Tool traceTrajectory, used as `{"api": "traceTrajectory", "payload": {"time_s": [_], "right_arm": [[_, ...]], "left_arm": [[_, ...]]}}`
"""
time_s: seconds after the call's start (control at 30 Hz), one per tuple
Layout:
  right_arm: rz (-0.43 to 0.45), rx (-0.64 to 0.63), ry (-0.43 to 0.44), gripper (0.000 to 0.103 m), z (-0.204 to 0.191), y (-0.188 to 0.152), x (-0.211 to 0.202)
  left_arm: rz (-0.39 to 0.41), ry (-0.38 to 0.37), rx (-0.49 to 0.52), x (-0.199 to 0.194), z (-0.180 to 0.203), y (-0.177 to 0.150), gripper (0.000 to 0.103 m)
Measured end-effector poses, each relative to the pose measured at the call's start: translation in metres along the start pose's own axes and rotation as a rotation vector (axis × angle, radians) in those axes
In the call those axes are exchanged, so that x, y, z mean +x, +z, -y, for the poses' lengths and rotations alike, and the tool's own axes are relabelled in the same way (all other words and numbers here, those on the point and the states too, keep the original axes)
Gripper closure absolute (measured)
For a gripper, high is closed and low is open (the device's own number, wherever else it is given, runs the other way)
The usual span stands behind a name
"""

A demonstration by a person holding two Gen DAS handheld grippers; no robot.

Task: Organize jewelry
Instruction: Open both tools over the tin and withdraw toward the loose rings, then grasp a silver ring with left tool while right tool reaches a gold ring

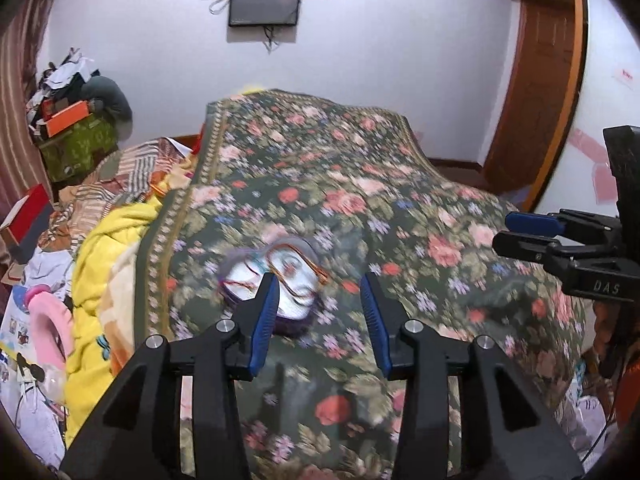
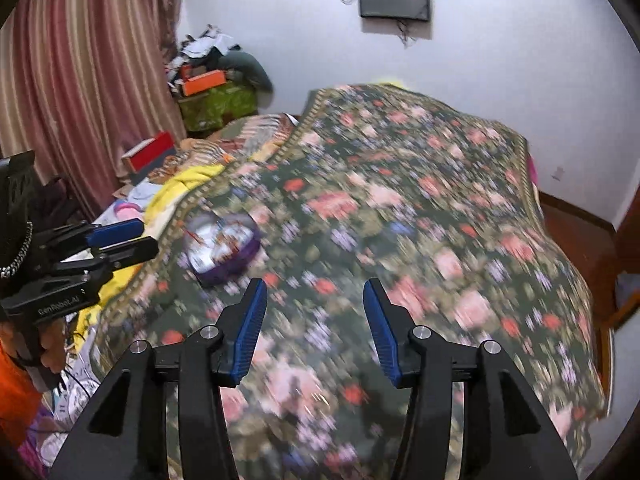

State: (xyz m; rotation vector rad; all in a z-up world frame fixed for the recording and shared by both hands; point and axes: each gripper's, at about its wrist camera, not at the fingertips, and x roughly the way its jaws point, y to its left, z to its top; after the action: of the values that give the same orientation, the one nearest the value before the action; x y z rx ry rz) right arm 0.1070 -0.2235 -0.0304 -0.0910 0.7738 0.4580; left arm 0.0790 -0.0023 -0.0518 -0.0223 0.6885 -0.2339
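A heart-shaped purple jewelry box (image 1: 276, 280) with a pale lining lies open on the floral bedspread (image 1: 328, 184). Thin orange and red strands lie in and across it, blurred. My left gripper (image 1: 318, 284) is open and empty, held above the bedspread just in front of the box, its left finger overlapping the box's near edge. In the right wrist view the box (image 2: 222, 246) sits to the left, and my right gripper (image 2: 314, 290) is open and empty, held well right of it. Each gripper shows at the edge of the other's view: the right (image 1: 532, 232), the left (image 2: 120, 236).
A yellow blanket (image 1: 112, 264) and patterned cloths lie left of the bedspread. A red box (image 1: 26, 216), a green bag (image 1: 76, 148) with an orange box and clutter stand by the striped curtain (image 2: 80, 80). A wooden door (image 1: 536, 80) is on the right.
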Motion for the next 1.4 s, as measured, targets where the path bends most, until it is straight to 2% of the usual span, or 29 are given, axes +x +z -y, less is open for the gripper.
{"api": "traceTrajectory", "payload": {"time_s": [0.2, 0.6, 1.0, 1.07, 1.17, 1.27, 1.4], "right_arm": [[-0.071, 0.027, -0.022, 0.057, 0.017, -0.028, 0.003], [-0.102, 0.042, -0.027, 0.057, 0.030, -0.051, -0.004], [-0.142, 0.058, 0.015, 0.057, 0.034, -0.061, 0.004], [-0.151, 0.067, 0.026, 0.057, 0.036, -0.063, 0.007], [-0.160, 0.077, 0.031, 0.057, 0.037, -0.064, 0.009], [-0.162, 0.085, 0.041, 0.057, 0.038, -0.064, 0.010], [-0.168, 0.083, 0.045, 0.057, 0.036, -0.064, 0.012]], "left_arm": [[-0.084, -0.067, 0.027, 0.021, 0.027, -0.016, 0.062], [-0.268, -0.215, 0.105, 0.067, 0.089, -0.052, 0.062], [-0.297, -0.249, 0.158, 0.096, 0.109, -0.055, 0.063], [-0.289, -0.243, 0.181, 0.097, 0.113, -0.055, 0.066], [-0.277, -0.225, 0.210, 0.100, 0.119, -0.056, 0.077], [-0.275, -0.237, 0.200, 0.103, 0.117, -0.055, 0.092], [-0.270, -0.253, 0.177, 0.103, 0.113, -0.055, 0.094]]}}
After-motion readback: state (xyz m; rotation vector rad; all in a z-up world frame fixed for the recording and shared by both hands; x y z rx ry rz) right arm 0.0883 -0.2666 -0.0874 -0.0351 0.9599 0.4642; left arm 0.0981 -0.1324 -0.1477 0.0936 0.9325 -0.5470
